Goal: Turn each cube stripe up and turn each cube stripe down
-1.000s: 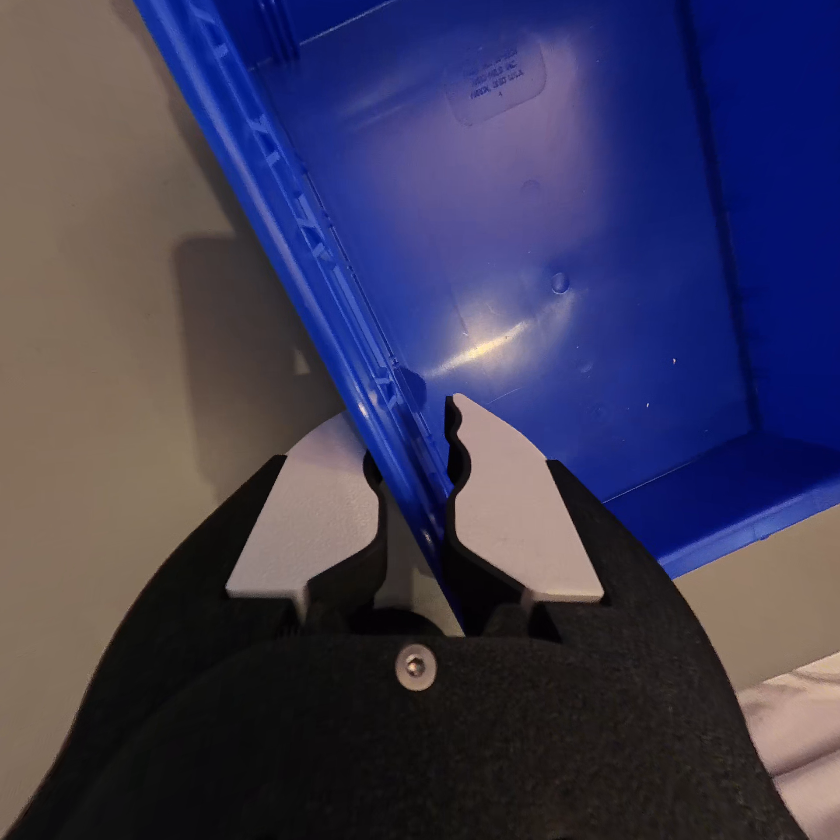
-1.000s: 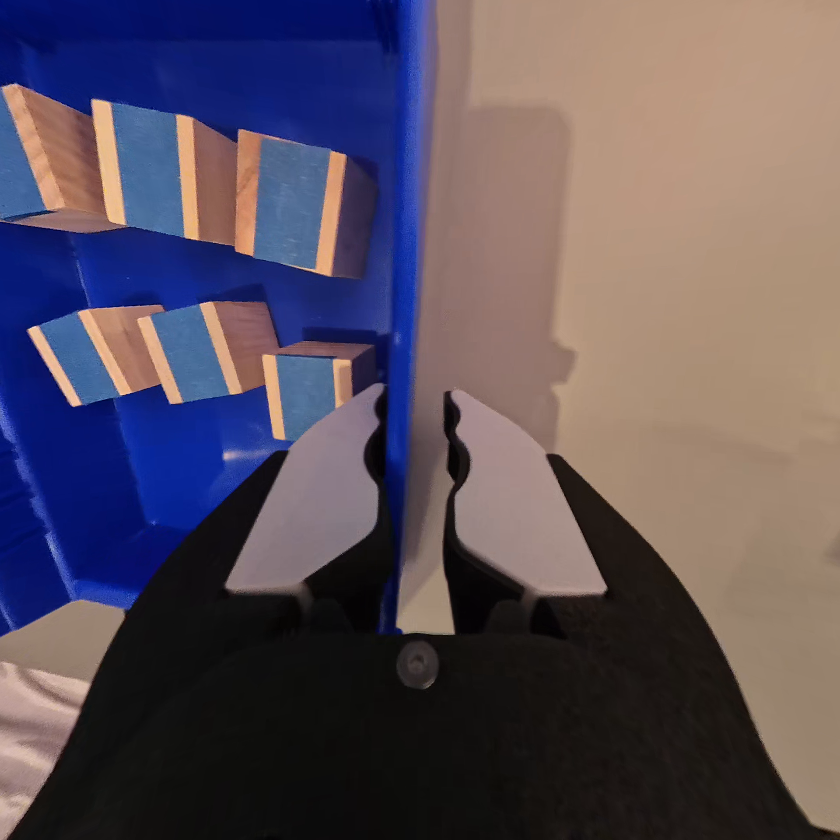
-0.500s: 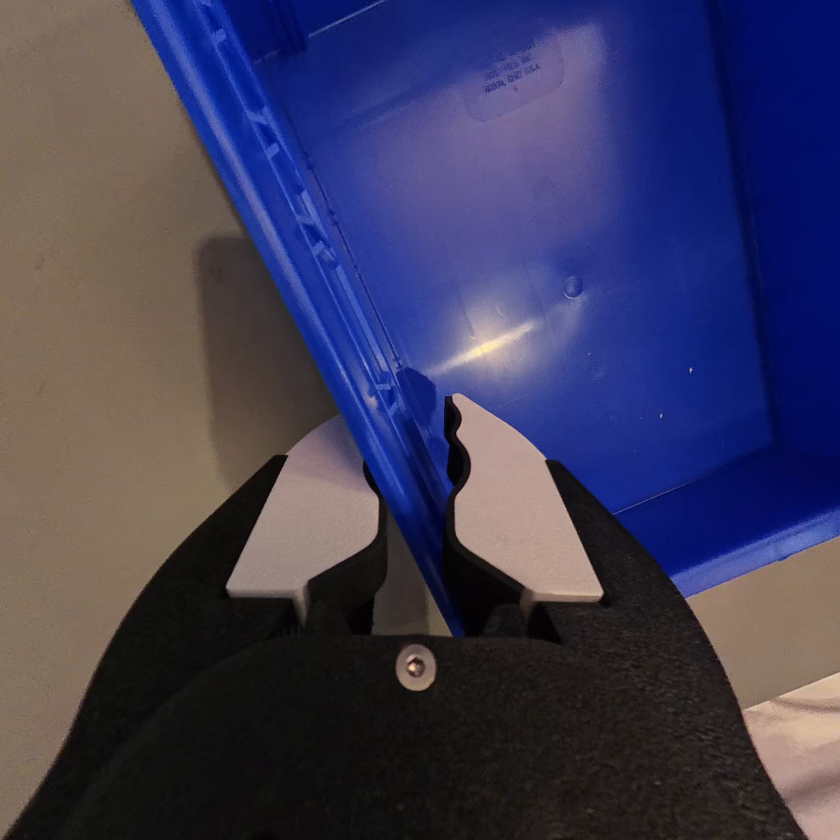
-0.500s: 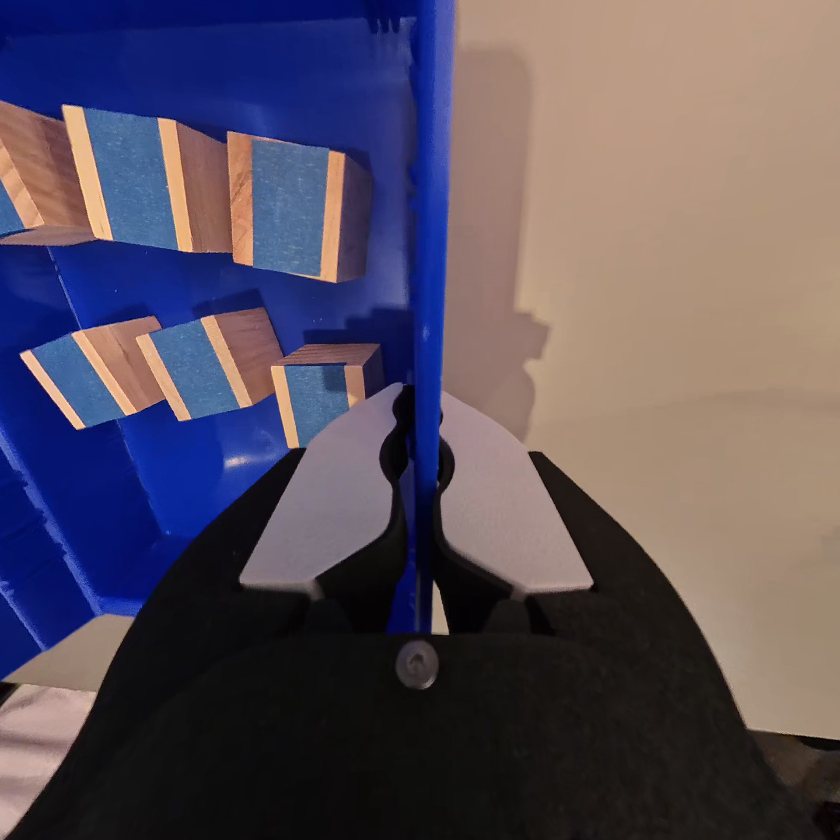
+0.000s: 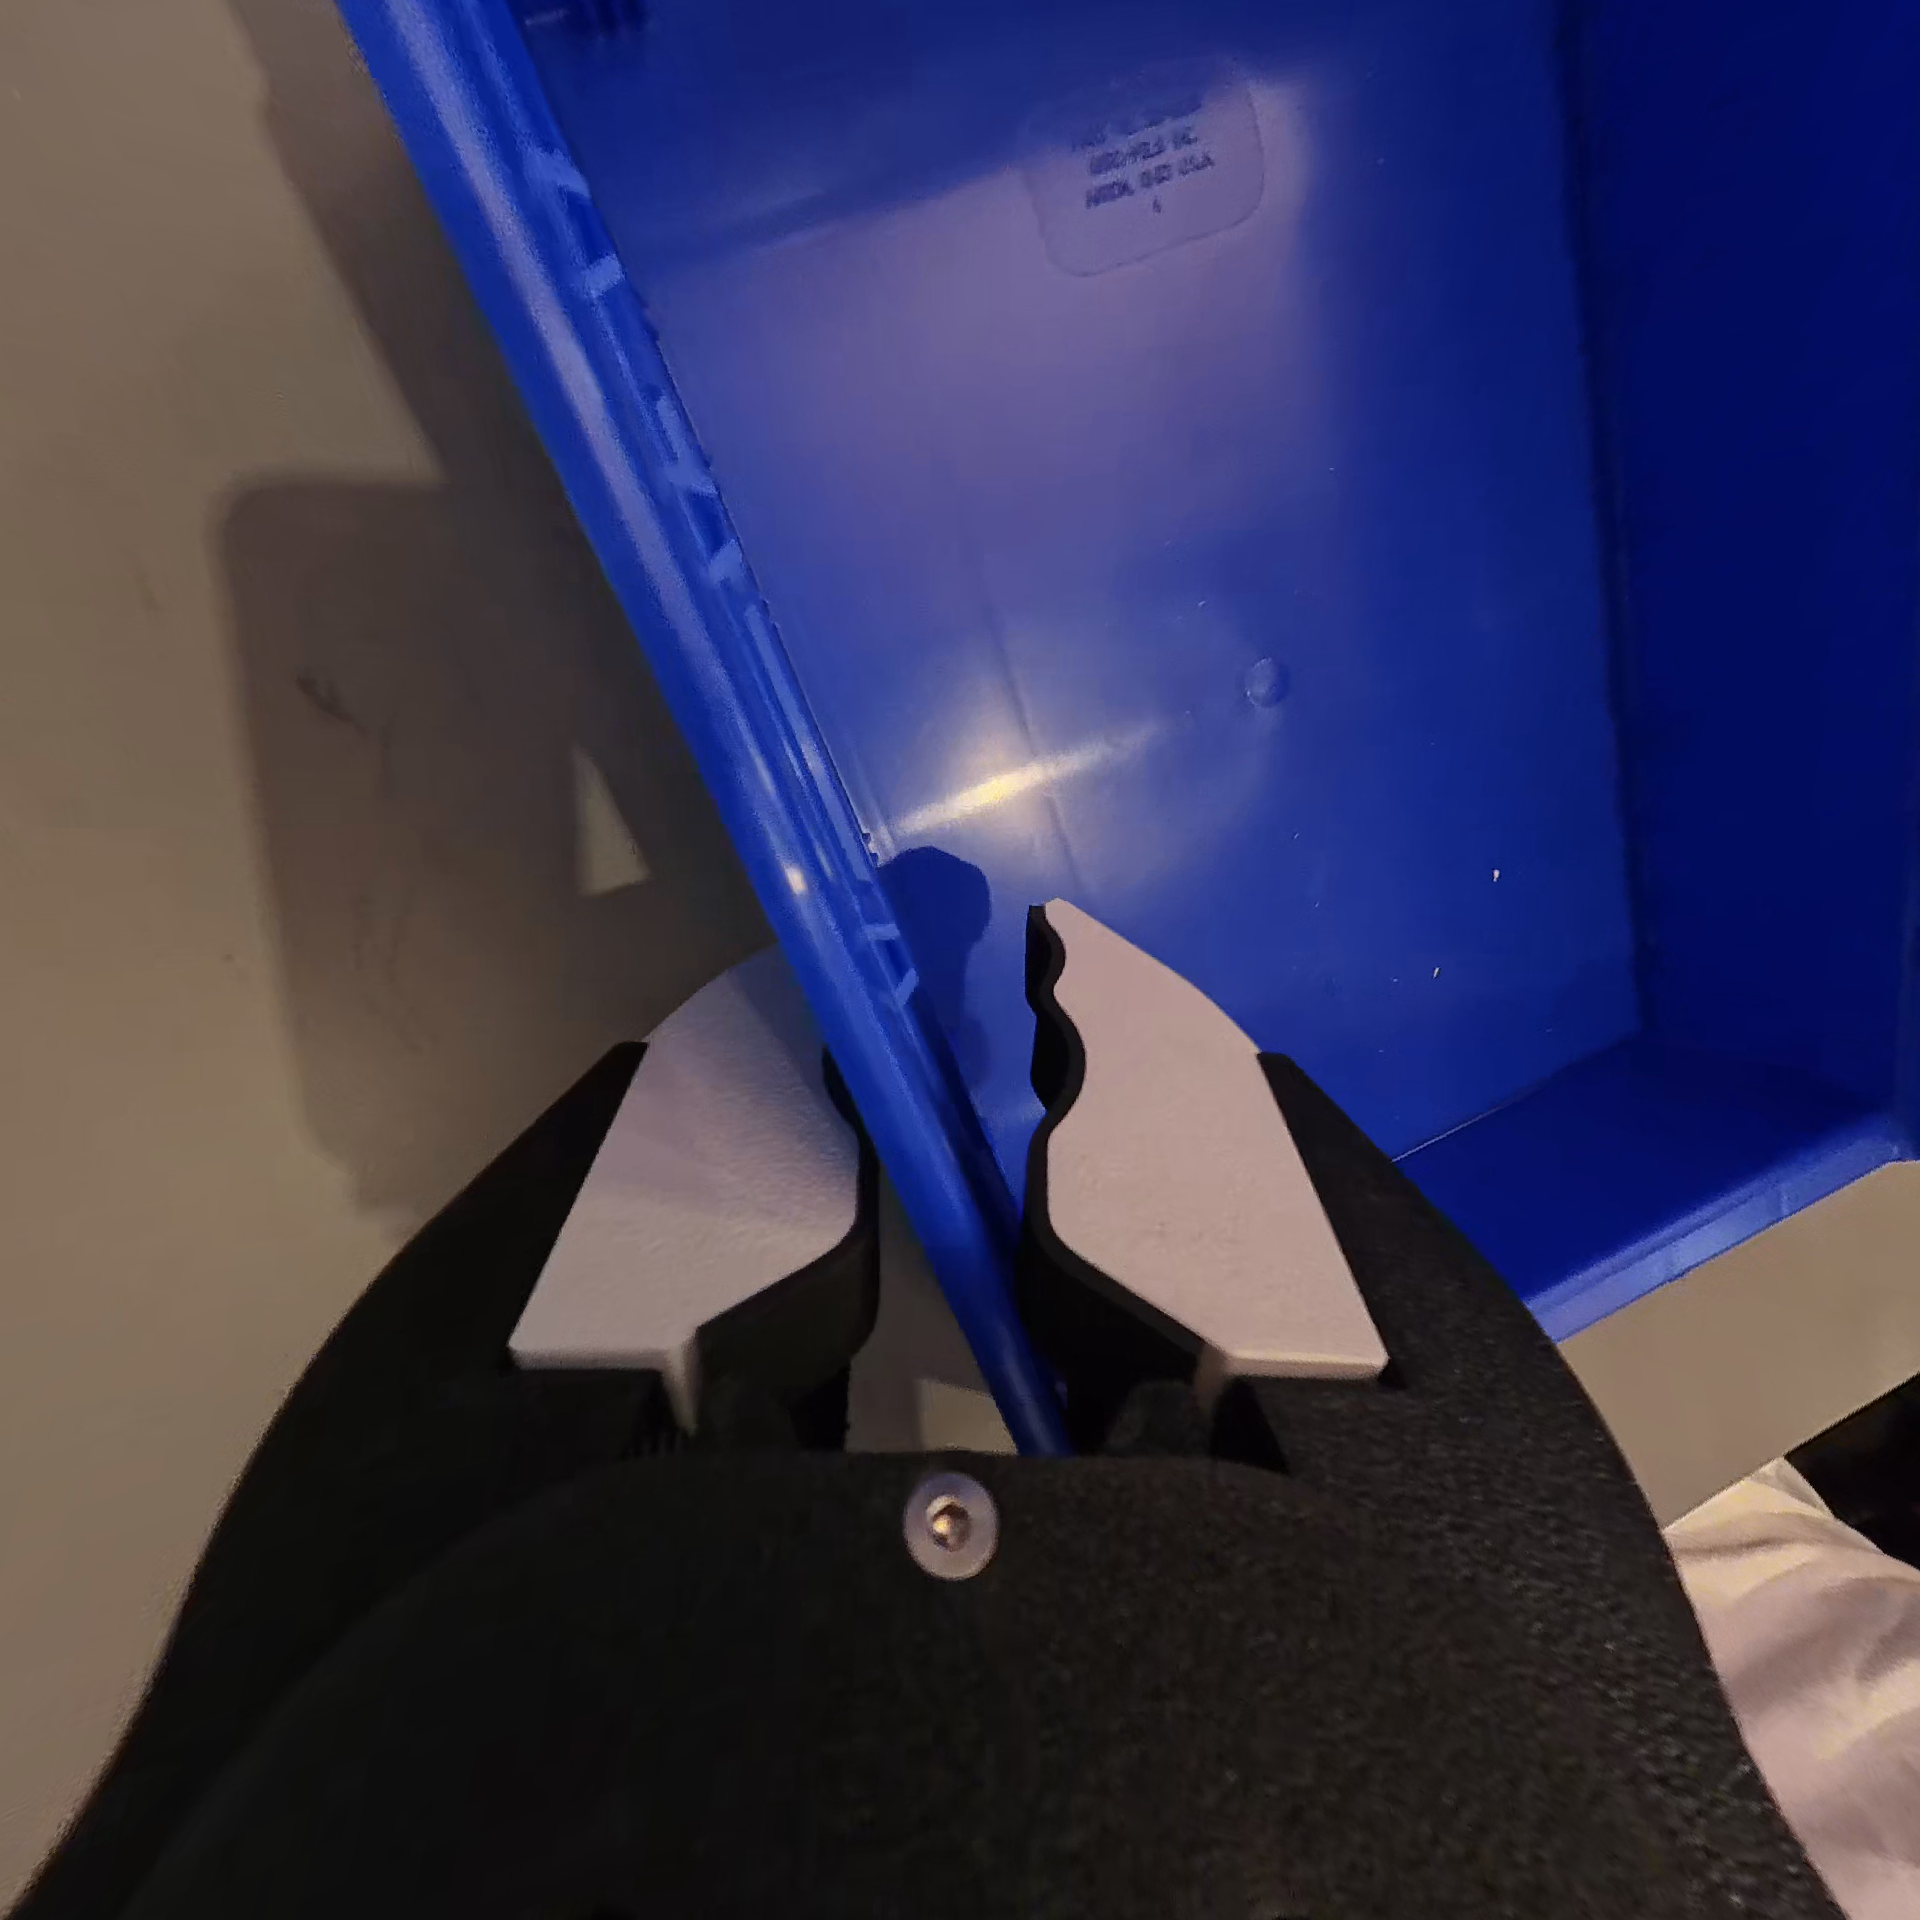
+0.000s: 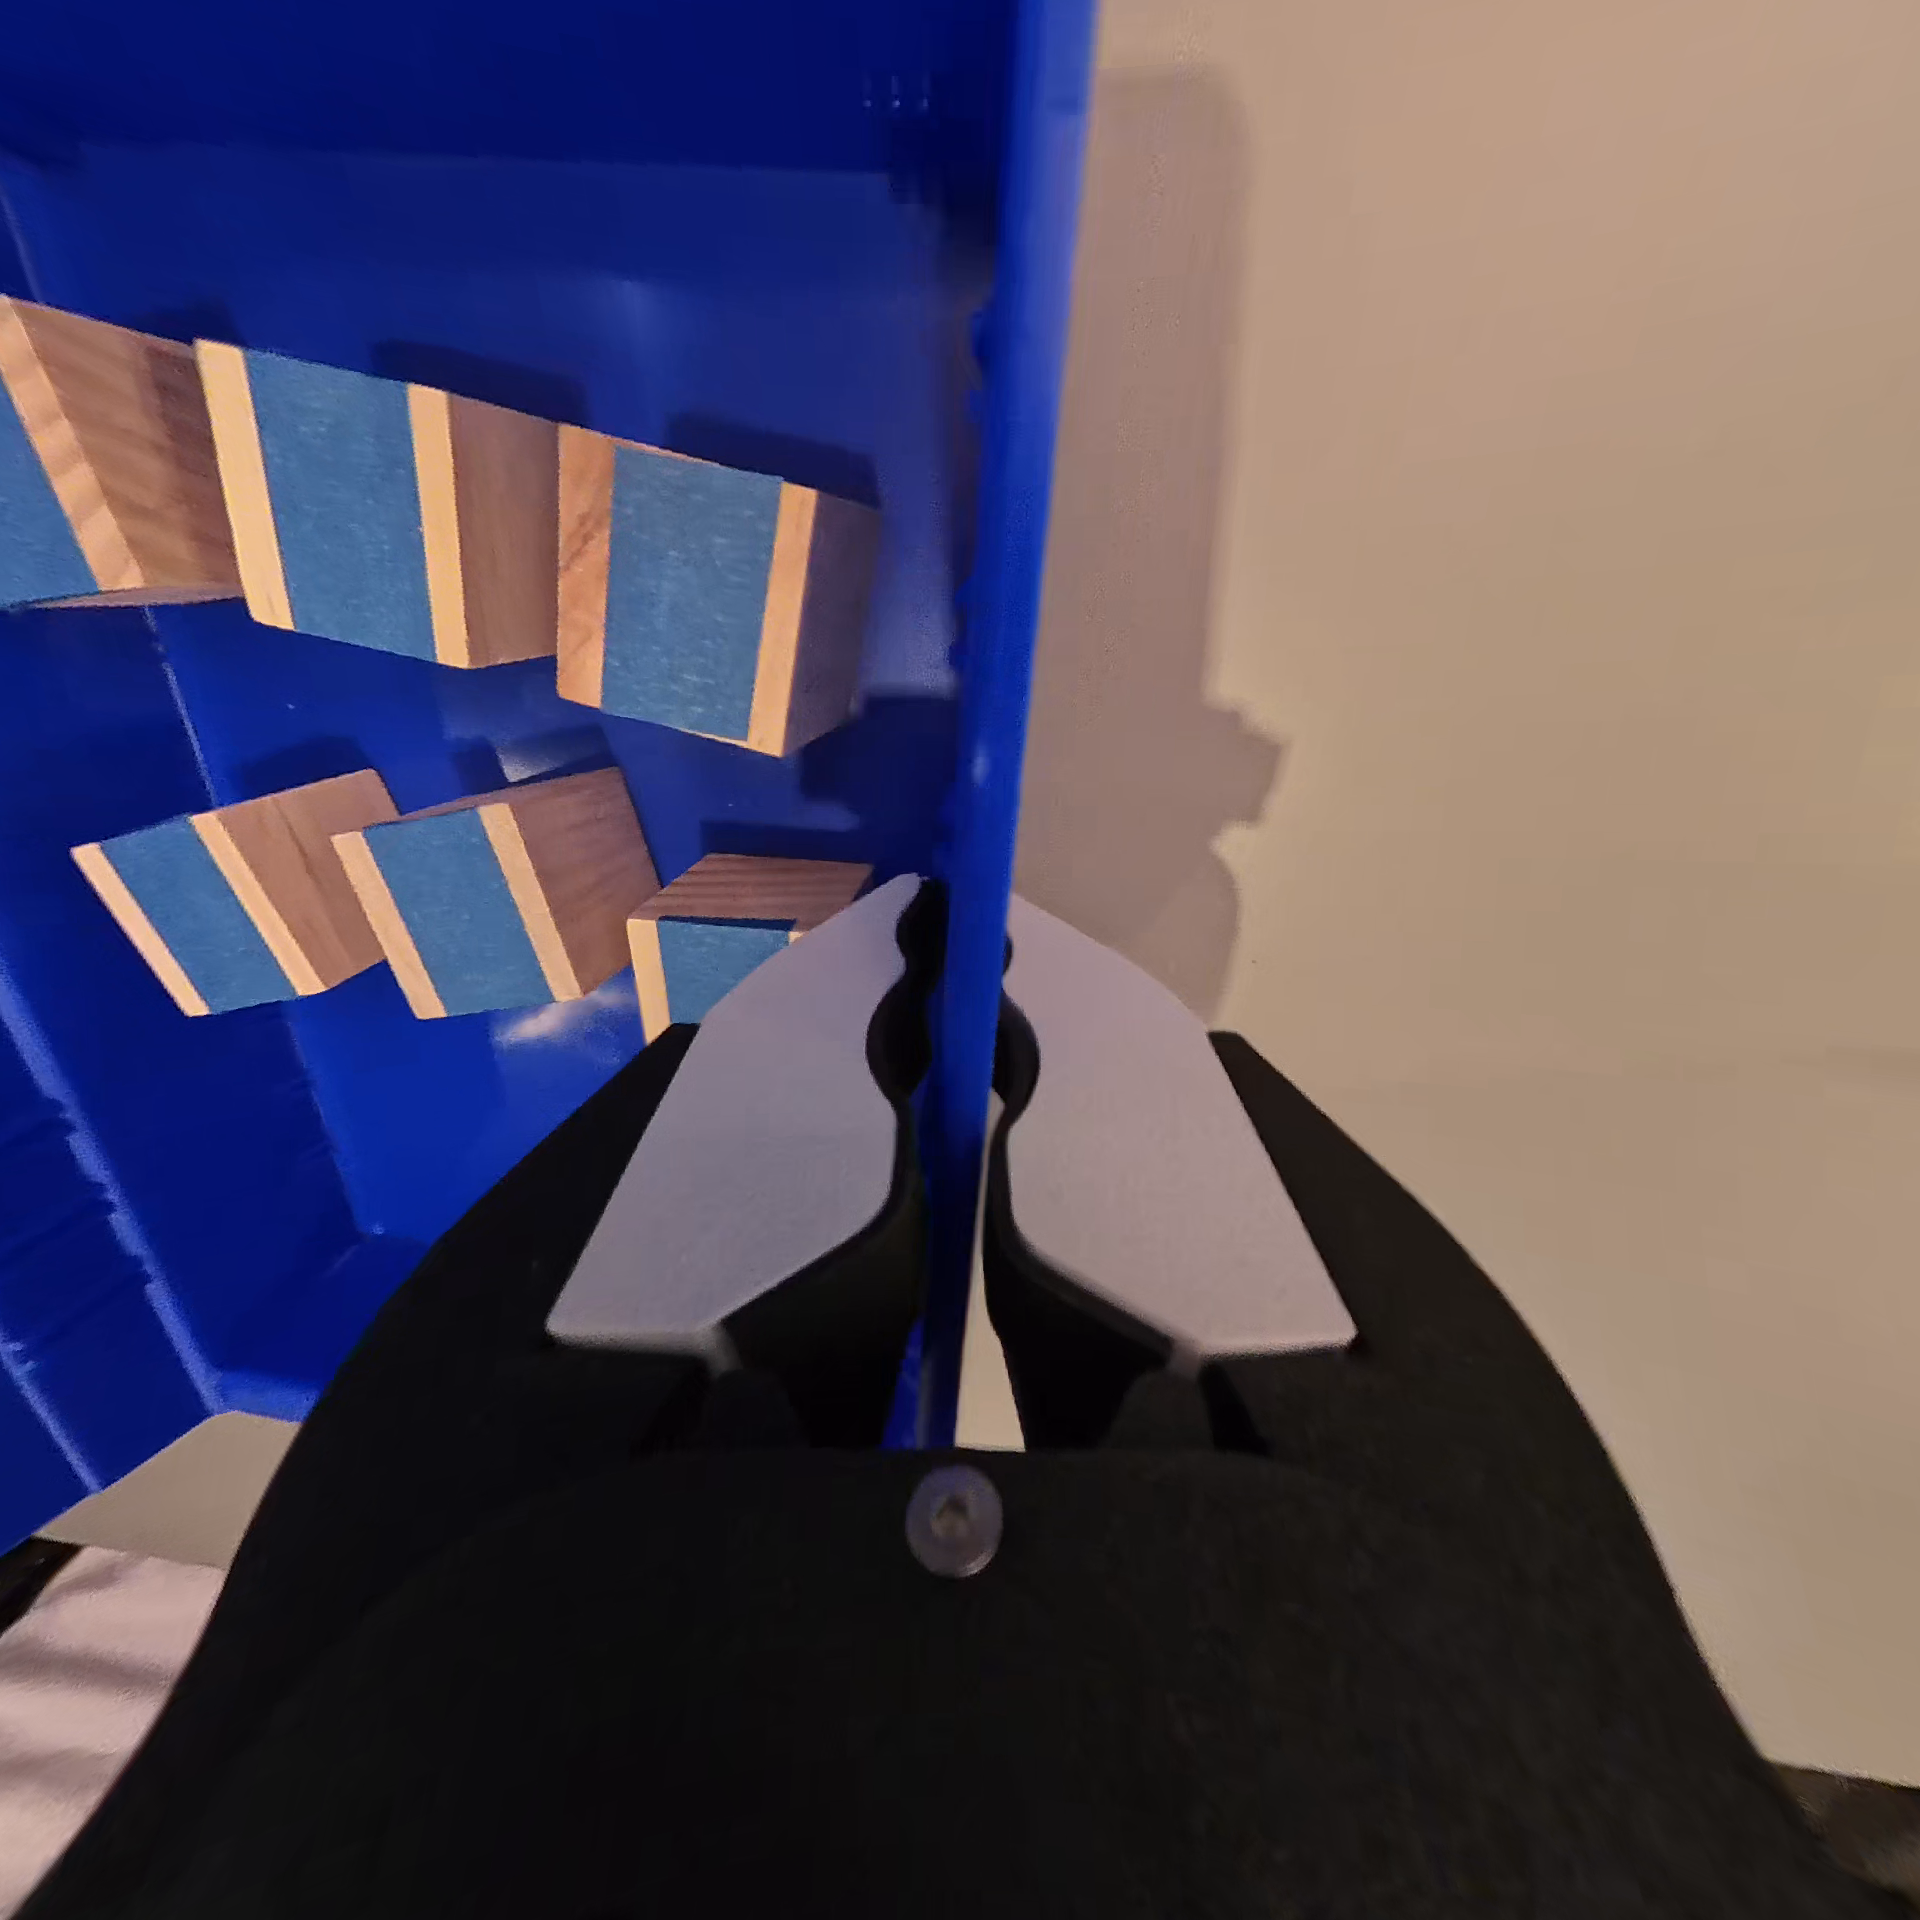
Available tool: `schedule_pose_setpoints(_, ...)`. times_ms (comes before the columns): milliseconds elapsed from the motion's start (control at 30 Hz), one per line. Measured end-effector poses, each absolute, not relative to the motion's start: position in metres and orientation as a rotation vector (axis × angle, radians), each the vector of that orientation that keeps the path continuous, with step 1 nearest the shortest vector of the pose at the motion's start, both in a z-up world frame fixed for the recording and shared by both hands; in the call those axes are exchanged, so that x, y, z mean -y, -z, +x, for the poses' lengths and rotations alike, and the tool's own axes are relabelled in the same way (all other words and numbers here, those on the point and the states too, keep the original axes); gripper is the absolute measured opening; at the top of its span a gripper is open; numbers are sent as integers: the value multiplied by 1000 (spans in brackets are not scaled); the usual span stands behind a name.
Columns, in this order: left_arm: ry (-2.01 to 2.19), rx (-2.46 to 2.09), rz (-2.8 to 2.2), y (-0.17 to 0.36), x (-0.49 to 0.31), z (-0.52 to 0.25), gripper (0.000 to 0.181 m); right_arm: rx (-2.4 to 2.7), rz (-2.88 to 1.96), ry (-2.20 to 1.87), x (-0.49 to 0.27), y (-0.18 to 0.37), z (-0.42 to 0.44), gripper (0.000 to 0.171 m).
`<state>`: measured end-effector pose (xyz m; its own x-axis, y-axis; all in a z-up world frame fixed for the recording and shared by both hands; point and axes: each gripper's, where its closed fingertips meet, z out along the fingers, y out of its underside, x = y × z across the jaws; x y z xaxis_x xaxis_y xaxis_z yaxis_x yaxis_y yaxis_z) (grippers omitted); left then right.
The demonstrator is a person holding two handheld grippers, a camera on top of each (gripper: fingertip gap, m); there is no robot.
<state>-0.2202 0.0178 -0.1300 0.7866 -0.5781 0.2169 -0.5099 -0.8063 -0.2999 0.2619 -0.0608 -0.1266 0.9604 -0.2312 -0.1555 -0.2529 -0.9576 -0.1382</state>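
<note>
Both tools are on the walls of the blue bin (image 6: 977, 520), the right gripper (image 6: 961, 904) pressed narrow onto one wall and the left gripper (image 5: 935, 966) wider astride the other, while the cubes (image 6: 686, 592) sit stripe-up inside, so I judge no cube is being turned yet and the next move needs a free gripper.

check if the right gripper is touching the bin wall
Touching. The right wrist view shows the right gripper shut on the bin wall, both pads pressed against it.
</note>
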Motion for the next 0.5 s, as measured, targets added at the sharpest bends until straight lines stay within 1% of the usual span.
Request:
schedule_pose_setpoints(100,473,-848,-2734,129,-19,-211,29,-384,-2941,-233,61,127,261,6)
schedule_pose_setpoints(167,489,-848,-2721,129,-20,-205,30,-326,-2963,-177,61,129,262,7)
schedule_pose_setpoints(233,505,-840,-2710,128,-19,-203,32,-282,-2994,-124,62,134,264,12)
schedule_pose_setpoints(333,589,-799,-2665,118,-20,-202,37,-289,-3008,-218,62,135,259,6)
schedule_pose_setpoints(467,634,-731,-2580,91,-22,-218,47,-219,-3002,-228,62,135,260,7)
schedule_pose_setpoints(500,637,-719,-2558,84,-22,-223,54,-207,-3003,-215,61,135,261,7)
